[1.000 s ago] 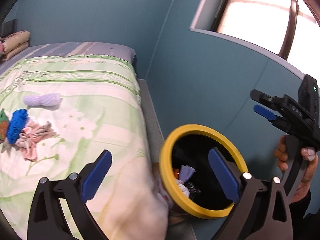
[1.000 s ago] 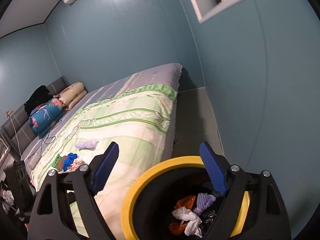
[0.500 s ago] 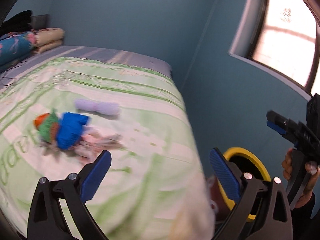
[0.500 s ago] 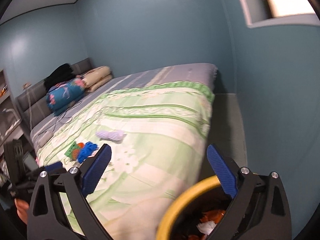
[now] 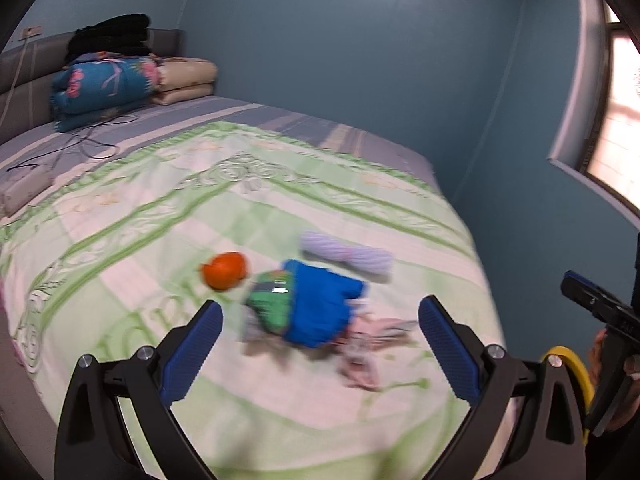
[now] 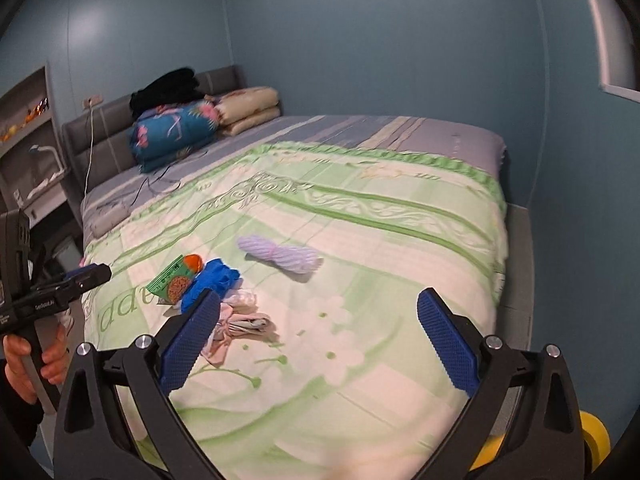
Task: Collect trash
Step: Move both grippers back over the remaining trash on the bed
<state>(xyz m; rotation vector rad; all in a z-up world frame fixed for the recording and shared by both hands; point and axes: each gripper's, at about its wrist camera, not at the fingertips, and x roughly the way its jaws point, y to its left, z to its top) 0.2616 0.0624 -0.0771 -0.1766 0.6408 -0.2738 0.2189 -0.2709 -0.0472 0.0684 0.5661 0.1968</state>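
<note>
Trash lies heaped on the green bedspread [image 6: 360, 360] just ahead of both empty, wide-apart tongs, left tongs [image 5: 320, 344] facing the blue wad [image 5: 320, 304], right tongs [image 6: 318, 338], just widened, presumably readied for another grab.

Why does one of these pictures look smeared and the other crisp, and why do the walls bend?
Left wrist view: motion blur smears the crumpled blue trash piece and orange ball; the window glares white. Right wrist view: much sharper, the lilac twisted bundle casts a soft shadow. Both views: fisheye lenses curve the teal walls and darken the corners.
</note>
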